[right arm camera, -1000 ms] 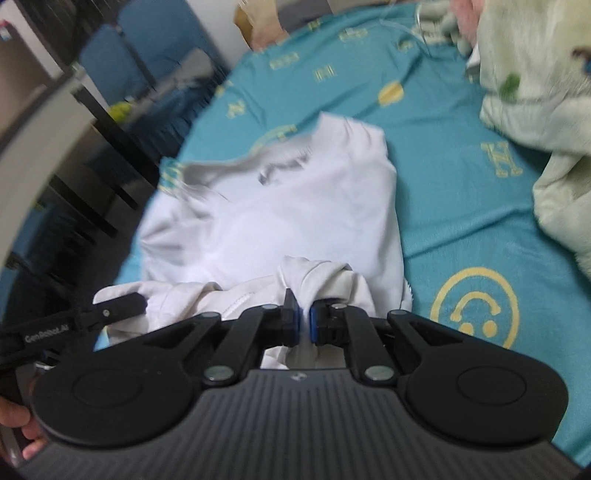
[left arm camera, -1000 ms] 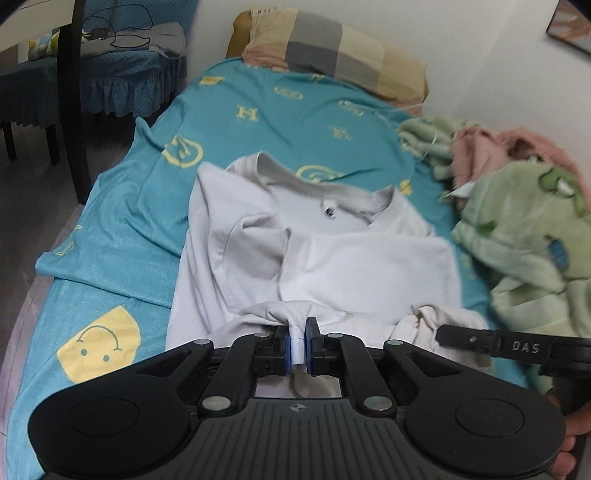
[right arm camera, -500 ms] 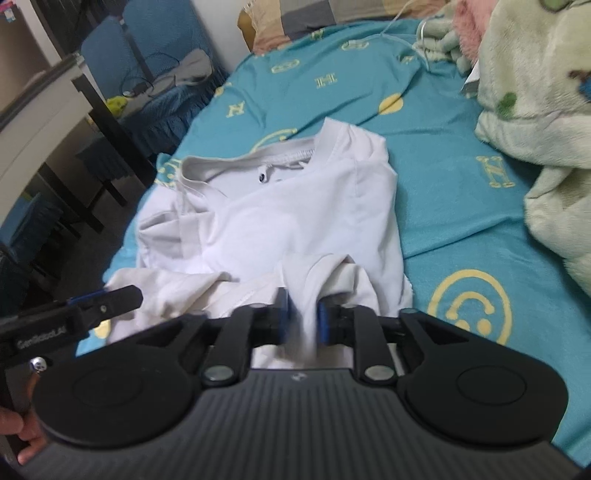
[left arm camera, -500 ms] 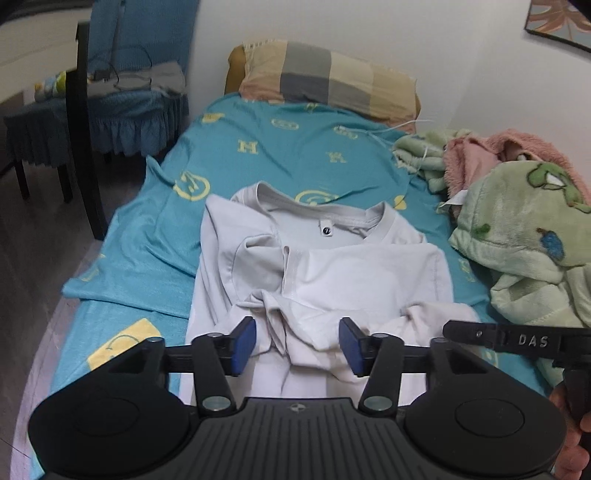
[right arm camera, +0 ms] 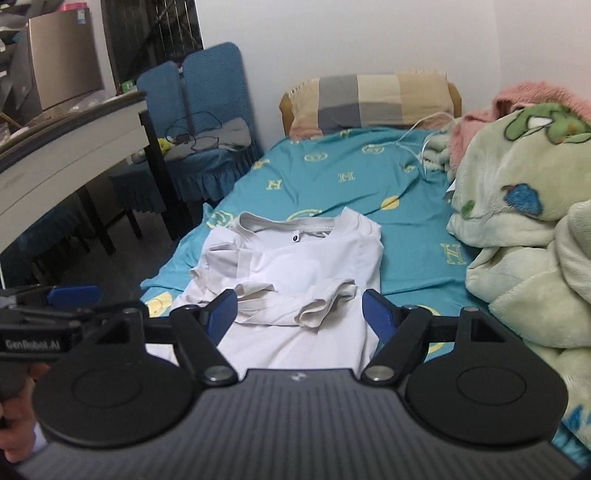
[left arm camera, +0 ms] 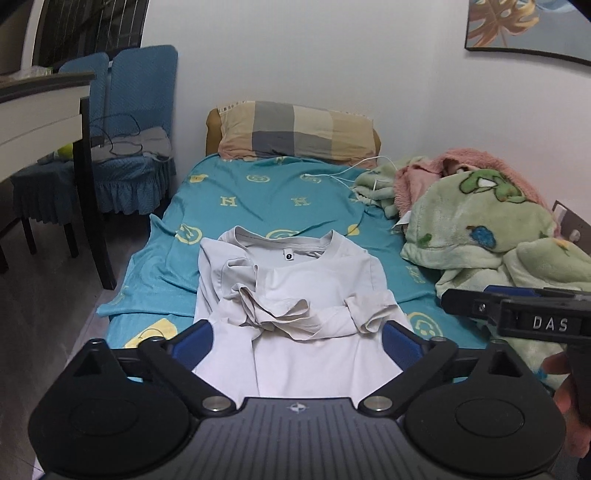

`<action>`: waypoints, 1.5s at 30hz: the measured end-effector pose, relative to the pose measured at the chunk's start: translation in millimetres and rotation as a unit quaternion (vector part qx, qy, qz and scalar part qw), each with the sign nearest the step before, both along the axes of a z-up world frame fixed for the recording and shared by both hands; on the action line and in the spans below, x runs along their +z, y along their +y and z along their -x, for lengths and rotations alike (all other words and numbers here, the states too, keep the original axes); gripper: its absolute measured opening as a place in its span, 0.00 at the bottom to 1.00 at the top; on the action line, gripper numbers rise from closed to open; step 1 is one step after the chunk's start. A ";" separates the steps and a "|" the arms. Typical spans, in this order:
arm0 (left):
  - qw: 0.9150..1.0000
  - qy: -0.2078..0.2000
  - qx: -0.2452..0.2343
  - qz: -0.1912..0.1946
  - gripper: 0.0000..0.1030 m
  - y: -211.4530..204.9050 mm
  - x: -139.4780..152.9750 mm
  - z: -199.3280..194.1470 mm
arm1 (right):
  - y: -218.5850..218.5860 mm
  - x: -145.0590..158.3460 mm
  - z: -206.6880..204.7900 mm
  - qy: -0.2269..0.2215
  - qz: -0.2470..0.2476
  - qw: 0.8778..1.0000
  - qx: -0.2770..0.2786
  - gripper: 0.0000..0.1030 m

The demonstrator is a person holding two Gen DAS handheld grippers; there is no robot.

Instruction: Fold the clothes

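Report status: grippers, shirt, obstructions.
Left gripper and right gripper opening, nothing between fingers. Shirt on bed, sleeves bunched across middle. Blanket beside it, apart.

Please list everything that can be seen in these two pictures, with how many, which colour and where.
shirt: one, white, flat on the bed, both sleeves folded in across the middle
bed sheet: one, teal with yellow prints, covering the bed
pillow: one, checked beige and grey, at the head of the bed
blanket: one, light green with cartoon prints, heaped along the wall side of the bed
pink blanket: one, behind the green one
cable: one, white, on the sheet near the pillow
chairs: two, blue covers, beside the bed
table: one, white top, dark legs, next to the chairs
picture: one, on the wall
left gripper: black, blue pads, jaws opening, nothing between them
right gripper: same, jaws opening, empty
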State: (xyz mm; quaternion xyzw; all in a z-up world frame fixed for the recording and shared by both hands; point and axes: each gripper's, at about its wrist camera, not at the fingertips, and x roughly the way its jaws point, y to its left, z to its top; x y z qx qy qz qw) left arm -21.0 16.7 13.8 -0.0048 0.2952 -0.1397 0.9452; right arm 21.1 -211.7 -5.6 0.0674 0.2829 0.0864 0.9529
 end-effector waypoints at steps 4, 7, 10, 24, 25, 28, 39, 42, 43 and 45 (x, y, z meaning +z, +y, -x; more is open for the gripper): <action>1.000 -0.012 0.001 -0.015 1.00 -3.8 -5.4 -2.3 | -0.9 -3.2 3.0 -0.010 0.006 1.000 -0.012 0.74; 1.000 -0.008 0.010 -0.014 1.00 -2.3 -10.7 -10.5 | -0.3 -7.7 -3.6 -0.009 0.010 1.000 -0.023 0.74; 1.000 -0.002 0.019 -0.012 1.00 0.6 -15.0 -17.7 | -1.9 -10.2 -8.1 -0.007 0.002 1.000 -0.028 0.74; 1.000 -0.002 0.029 -0.011 1.00 3.2 -18.2 -20.7 | -3.8 -10.5 -5.9 -0.008 -0.005 0.999 -0.030 0.74; 0.999 -0.002 0.031 -0.010 1.00 3.7 -18.3 -20.9 | -3.7 -10.4 -5.7 -0.009 -0.004 0.999 -0.031 0.74; 0.999 -0.003 0.036 -0.005 1.00 5.4 -17.5 -21.3 | -3.2 -10.4 -5.6 -0.009 -0.001 0.999 -0.032 0.74; 0.998 0.037 0.053 0.000 1.00 10.3 -25.5 -31.8 | -3.2 -12.4 -7.7 -0.004 0.003 1.000 -0.030 0.74; 0.996 0.059 0.061 0.001 1.00 13.9 -31.0 -35.0 | -3.4 -13.2 -8.3 -0.002 0.002 1.000 -0.031 0.74; 0.996 0.064 0.063 0.000 1.00 14.7 -32.4 -35.3 | -3.3 -13.4 -8.2 -0.001 0.002 0.999 -0.032 0.74; 0.996 0.069 0.063 -0.001 1.00 16.1 -33.1 -34.0 | -3.2 -13.6 -7.9 -0.001 0.000 1.000 -0.031 0.74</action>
